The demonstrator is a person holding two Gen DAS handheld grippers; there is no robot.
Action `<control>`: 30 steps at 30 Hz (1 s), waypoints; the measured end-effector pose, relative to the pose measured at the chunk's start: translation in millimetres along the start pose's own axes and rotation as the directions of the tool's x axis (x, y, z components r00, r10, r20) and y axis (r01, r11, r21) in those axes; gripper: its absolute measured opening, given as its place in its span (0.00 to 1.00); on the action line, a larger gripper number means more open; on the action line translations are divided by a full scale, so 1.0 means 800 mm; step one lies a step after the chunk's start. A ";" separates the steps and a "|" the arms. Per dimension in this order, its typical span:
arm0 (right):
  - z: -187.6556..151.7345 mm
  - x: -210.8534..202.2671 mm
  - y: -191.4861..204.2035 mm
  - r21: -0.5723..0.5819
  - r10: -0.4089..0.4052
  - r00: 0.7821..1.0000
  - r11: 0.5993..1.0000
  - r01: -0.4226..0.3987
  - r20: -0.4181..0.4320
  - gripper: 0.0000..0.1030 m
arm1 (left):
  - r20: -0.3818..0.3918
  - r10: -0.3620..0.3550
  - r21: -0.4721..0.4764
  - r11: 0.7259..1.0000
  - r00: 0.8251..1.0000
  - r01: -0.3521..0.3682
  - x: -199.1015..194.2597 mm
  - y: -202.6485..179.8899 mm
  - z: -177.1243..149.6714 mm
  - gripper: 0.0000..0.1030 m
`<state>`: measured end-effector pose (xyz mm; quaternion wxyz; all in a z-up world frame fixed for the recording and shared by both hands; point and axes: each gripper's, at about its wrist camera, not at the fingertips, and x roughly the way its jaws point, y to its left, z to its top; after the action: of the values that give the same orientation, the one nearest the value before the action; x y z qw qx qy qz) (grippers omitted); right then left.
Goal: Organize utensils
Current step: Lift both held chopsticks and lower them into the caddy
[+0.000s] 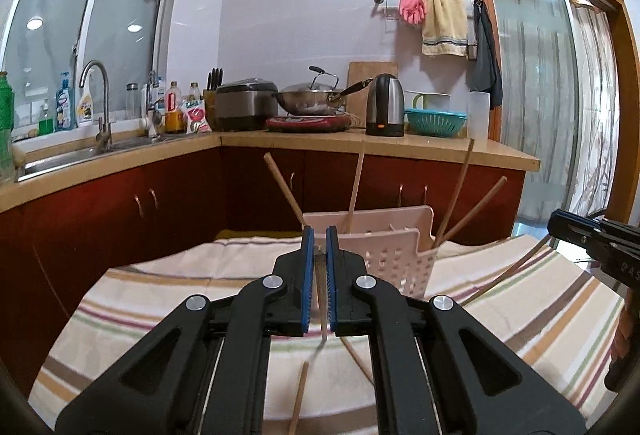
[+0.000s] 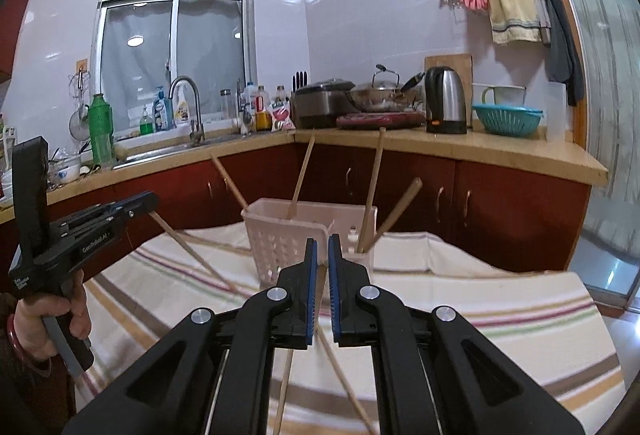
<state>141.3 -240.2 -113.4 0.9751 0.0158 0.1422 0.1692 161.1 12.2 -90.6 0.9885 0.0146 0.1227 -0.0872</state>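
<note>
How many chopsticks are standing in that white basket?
4 in the basket: one leaning left, one upright at the back, two at its right end. More may be hidden behind the tool.

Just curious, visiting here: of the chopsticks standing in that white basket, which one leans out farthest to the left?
The chopstick at the white basket's back-left corner; it alone slants left toward the sink side, while the others stand nearly upright or lean right.

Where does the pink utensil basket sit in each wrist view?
Left wrist view: the pink utensil basket sits just right of centre, beyond the left gripper.
Right wrist view: the basket sits centre-left, beyond the right gripper.
Shared landmark: the steel kettle on the counter.
</note>
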 end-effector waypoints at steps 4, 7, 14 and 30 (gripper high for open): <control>0.014 0.017 -0.002 -0.004 -0.002 1.000 1.000 0.002 0.016 0.07 | 0.014 -0.006 0.016 1.000 1.000 0.006 0.020 -0.003 0.014 0.06; 0.022 0.030 -0.004 -0.010 -0.008 1.000 1.000 0.008 0.025 0.07 | 0.023 -0.003 0.024 1.000 1.000 0.002 0.031 -0.005 0.018 0.06; 0.031 0.053 -0.010 -0.003 -0.008 1.000 1.000 0.008 0.025 0.07 | 0.010 -0.016 0.026 1.000 1.000 0.015 0.054 -0.001 0.015 0.06; 0.053 0.062 -0.008 0.011 0.039 0.998 0.999 -0.040 0.048 0.06 | 0.062 -0.067 0.029 0.997 0.996 0.065 0.052 0.014 0.056 0.06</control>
<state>199.8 -228.8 -86.6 0.9746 0.0284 0.1194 0.1871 213.4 14.0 -57.6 0.9882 0.0214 0.0907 -0.1218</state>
